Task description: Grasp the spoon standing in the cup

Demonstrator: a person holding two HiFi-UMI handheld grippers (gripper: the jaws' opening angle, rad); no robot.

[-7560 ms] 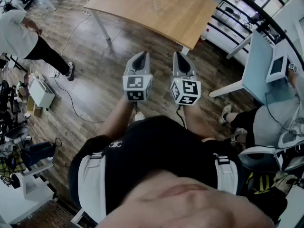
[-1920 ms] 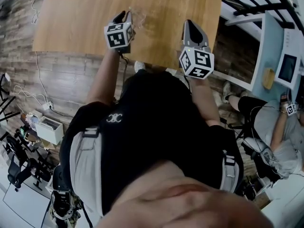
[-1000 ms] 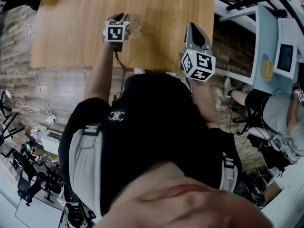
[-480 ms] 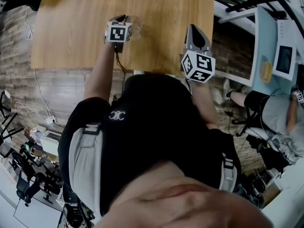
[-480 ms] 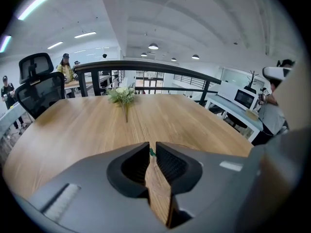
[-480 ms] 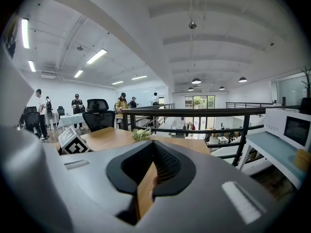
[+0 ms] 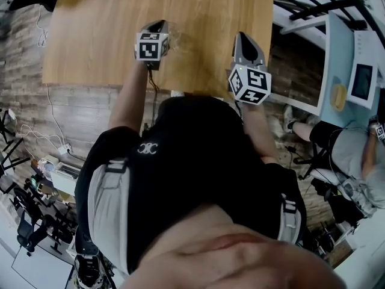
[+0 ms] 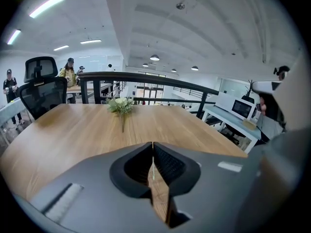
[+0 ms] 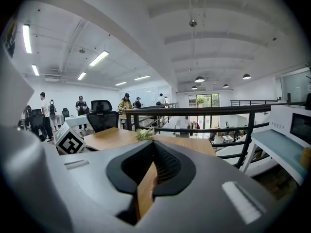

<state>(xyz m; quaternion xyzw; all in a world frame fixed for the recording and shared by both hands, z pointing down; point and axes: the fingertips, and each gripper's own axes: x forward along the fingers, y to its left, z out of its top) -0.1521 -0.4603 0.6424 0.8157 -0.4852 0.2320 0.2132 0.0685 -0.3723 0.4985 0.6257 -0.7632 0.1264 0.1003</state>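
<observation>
Hovering over the smooth, straight-grained wooden bench (image 7: 90,35), the left gripper (image 7: 159,24) has its ribbed black pads pressed together; its own view shows a thin pale sliver in the seam, too fine to name. Only the head view shows the clear glass cup (image 7: 176,37), just beside that gripper; the spoon cannot be made out. The right gripper (image 7: 243,36) is closed and empty near the bench edge.
</observation>
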